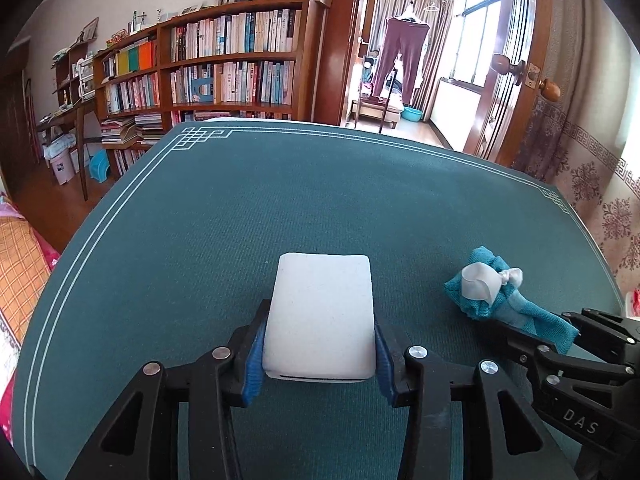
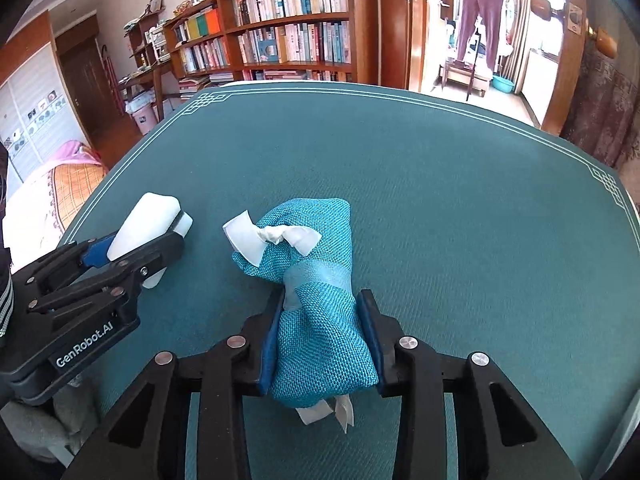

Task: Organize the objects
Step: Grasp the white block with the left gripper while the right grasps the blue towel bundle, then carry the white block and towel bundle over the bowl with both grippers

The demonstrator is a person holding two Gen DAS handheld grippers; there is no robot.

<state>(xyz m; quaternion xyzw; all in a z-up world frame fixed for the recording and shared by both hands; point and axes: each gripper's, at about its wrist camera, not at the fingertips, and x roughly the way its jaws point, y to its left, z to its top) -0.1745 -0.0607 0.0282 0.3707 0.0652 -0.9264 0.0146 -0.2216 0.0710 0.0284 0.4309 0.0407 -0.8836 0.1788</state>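
Note:
My left gripper (image 1: pixel 320 332) is shut on a white rectangular block (image 1: pixel 322 312) and holds it over the teal table mat (image 1: pixel 280 200). It also shows in the right wrist view (image 2: pixel 160 232), with the white block (image 2: pixel 148 220) between its jaws. My right gripper (image 2: pixel 320 336) is shut on a rolled teal towel (image 2: pixel 316 280) tied with a white ribbon (image 2: pixel 272 236). In the left wrist view the towel (image 1: pixel 500 300) sticks out of the right gripper (image 1: pixel 532 332) at the right, close to the block.
The teal mat with a white border covers the table. Behind the far edge stand wooden bookshelves (image 1: pixel 224 64) and an open doorway (image 1: pixel 408 64). A wooden door (image 1: pixel 516 72) is at the right, and a bed (image 2: pixel 60 184) at the left.

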